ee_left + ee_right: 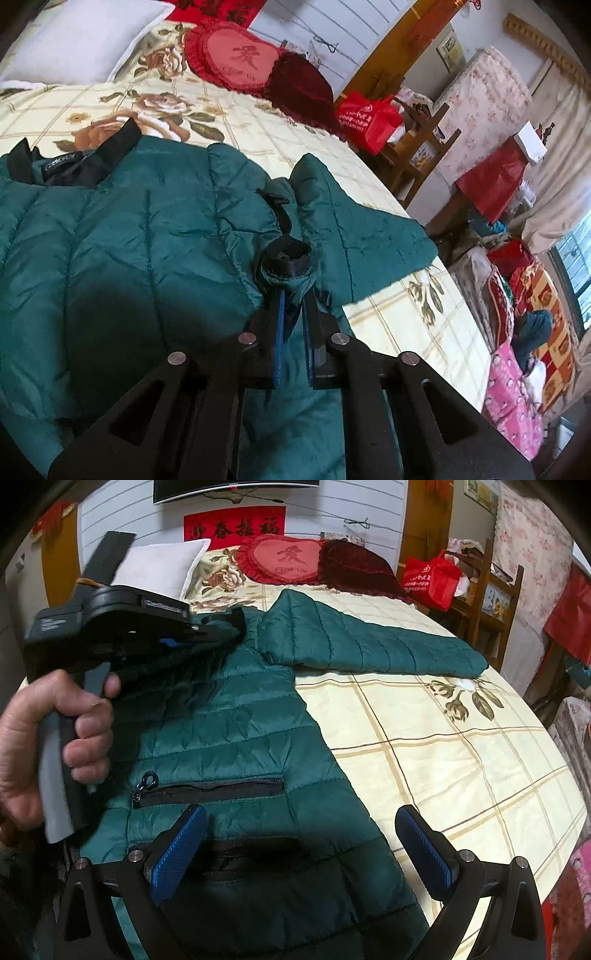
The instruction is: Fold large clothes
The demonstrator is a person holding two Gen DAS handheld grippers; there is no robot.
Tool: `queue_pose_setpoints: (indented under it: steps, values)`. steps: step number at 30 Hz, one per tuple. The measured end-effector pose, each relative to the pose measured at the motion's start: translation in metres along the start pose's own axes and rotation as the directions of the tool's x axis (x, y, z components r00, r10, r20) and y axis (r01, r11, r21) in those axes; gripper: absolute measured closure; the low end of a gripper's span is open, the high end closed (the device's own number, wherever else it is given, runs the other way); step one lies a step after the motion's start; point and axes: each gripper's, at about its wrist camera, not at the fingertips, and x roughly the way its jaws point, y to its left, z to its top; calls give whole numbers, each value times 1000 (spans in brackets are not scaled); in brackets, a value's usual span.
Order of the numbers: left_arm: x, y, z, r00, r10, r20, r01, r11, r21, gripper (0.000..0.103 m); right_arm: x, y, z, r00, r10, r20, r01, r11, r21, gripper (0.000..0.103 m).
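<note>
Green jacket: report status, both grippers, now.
Left gripper shut on sleeve cuff. Right gripper open, hovering over green jacket near its pocket zipper. Other sleeve spread flat. Nothing obstructing.

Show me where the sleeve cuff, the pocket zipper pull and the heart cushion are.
sleeve cuff [287, 258], left wrist view, on its dark open end.
pocket zipper pull [149, 780], right wrist view, on the ring.
heart cushion [284, 559], right wrist view, on its pink centre.
</note>
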Motion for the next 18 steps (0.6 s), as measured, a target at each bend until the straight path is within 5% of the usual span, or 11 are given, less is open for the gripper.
queue_pose_setpoints:
  steps: [1,4,8,10,12,14,16,18]
  values:
    - [-3,1,0,1000,-15,-12,15,1000,-3,73,0,1,1,1000,-7,6,6,1000,4,2]
    - [-36,5,-4,999,-36,26,35,999,9,50,-5,5,3,999,-32,44,31,999,9,2]
    - [-90,33,-5,996,-13,91,13,1000,0,50,-21,15,6,987,-59,146,60,998,-3,2]
    - [-120,56,-3,985,88,147,-91,996,13,50,-32,22,9,975,-38,220,42,999,-16,2]
    - [-143,84,2,955,228,191,-233,973,0,50,-37,28,20,954,58,294,-49,998,-41,2]
    - [-162,116,9,901,377,213,-381,924,-23,50,-37,37,40,927,209,313,-197,978,-69,2]
    - [-172,142,14,860,455,230,-457,888,-49,50,-31,55,68,893,321,317,-307,947,-94,2]
    - [-176,168,19,829,514,222,-505,857,-97,50,-14,77,97,884,377,278,-365,926,-95,2]
